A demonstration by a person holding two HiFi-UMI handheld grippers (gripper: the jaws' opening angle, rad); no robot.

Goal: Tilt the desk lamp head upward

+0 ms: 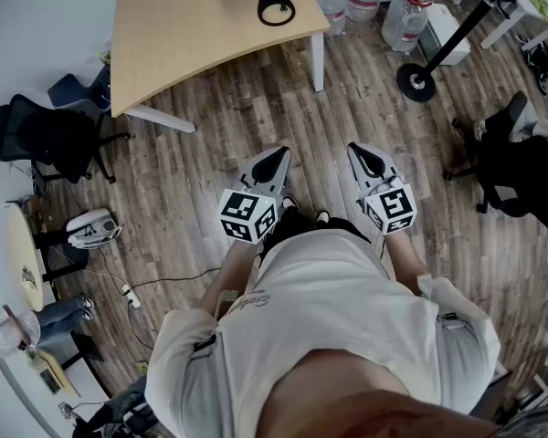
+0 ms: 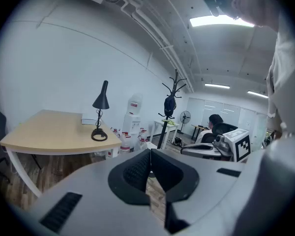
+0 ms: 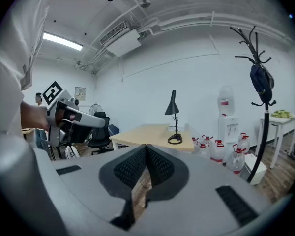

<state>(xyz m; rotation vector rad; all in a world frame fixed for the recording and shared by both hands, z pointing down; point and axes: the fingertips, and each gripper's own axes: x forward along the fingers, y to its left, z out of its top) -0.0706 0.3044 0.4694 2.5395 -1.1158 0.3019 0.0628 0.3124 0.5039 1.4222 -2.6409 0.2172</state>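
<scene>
Distance explains the posture: the person stands on the plank floor (image 1: 256,117) well apart from the wooden desk (image 1: 192,44), carrying both tools low at the waist and pointed ahead, which reads as a carrying hold, not a working one. The left gripper (image 1: 276,158) has its 2 ribbed pads pressed together at the tip with nothing between them, and the right gripper (image 1: 367,156) is the same, closed and empty; its own view shows only floor beneath the joined pads. The desk lamp (image 2: 100,113) stands near the desk's far corner, beside the rounded edge, on a ring-shaped base (image 1: 276,7) with a thin stem rising from it. Its lamp head (image 3: 172,103), a dark cone, hangs steeply downward, nearly in line with the stem, so the tilt has not begun. Because the lamp sits by the desk's edge, it should be reachable from the floor side without leaning across the top. My guess is that 1 gripper will need to open and take the cone near its hinge, while the other may steady the light ring base, since a thin stem on an open ring could tip or slide when levered. Water bottles (image 1: 406,16) and a coat rack (image 3: 259,82) crowd the floor past that corner, so the approach looks easiest along the desk's near side.
</scene>
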